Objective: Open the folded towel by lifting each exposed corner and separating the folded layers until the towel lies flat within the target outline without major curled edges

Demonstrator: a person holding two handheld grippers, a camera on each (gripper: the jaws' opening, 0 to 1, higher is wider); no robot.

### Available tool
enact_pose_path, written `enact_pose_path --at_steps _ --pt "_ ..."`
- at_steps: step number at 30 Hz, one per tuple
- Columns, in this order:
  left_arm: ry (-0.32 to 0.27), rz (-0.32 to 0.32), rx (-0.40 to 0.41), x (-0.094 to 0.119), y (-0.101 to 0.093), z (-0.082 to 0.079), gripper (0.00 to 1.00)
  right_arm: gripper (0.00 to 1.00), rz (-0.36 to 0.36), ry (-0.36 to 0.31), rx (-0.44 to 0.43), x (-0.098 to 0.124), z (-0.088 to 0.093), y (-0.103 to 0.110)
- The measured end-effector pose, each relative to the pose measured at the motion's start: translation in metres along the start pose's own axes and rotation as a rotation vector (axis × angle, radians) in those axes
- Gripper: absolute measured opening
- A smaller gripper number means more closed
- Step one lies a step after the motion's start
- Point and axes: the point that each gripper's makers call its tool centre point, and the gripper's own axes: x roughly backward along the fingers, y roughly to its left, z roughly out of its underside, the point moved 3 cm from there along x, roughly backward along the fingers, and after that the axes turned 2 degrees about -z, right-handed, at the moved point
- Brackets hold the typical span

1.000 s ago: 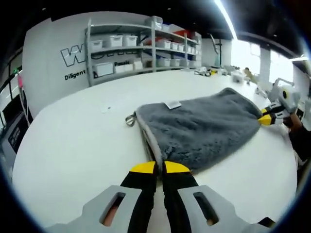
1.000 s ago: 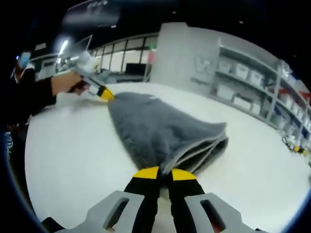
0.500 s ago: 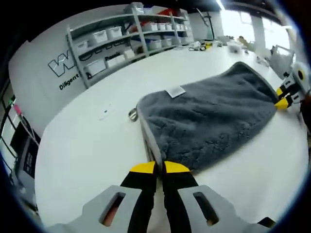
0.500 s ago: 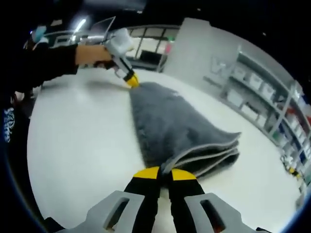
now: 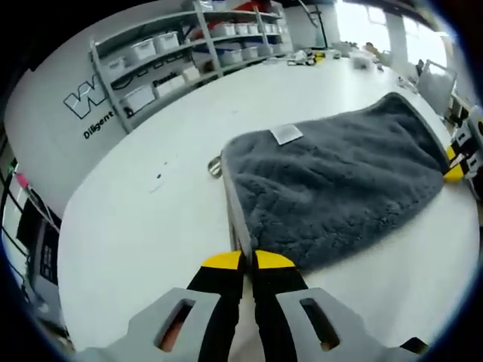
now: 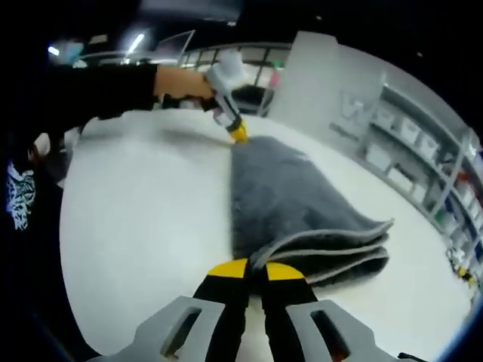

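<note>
A grey fluffy towel (image 5: 332,185) lies folded on the white table (image 5: 143,226), with a white label (image 5: 285,134) near its far edge. My left gripper (image 5: 248,261) is shut on the towel's near corner. In the right gripper view the towel (image 6: 290,200) shows stacked folded layers at its near end, and my right gripper (image 6: 256,270) is shut on a corner of the top layer, which is lifted a little. Each gripper appears in the other's view: the right gripper (image 5: 456,167) at the towel's right corner, the left gripper (image 6: 237,134) at its far corner, held by a hand.
Shelves with white bins (image 5: 189,53) stand behind the table against a lettered wall. A small metal ring (image 5: 215,166) lies by the towel's left edge. Small items (image 5: 309,56) sit at the table's far end. The person's dark sleeve (image 6: 106,83) reaches in from the left.
Both cameras have tilted and risen while keeping their grip on the towel's corners. In the right gripper view the folded layers at the near end have spread apart a little.
</note>
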Motion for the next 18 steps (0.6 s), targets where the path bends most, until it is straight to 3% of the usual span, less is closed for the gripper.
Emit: enact_pose_path --at_steps 18 --pt "0.025 0.002 -0.101 -0.008 0.002 -0.01 0.04 0.01 -0.062 -0.012 0.085 -0.004 -0.011 0.027"
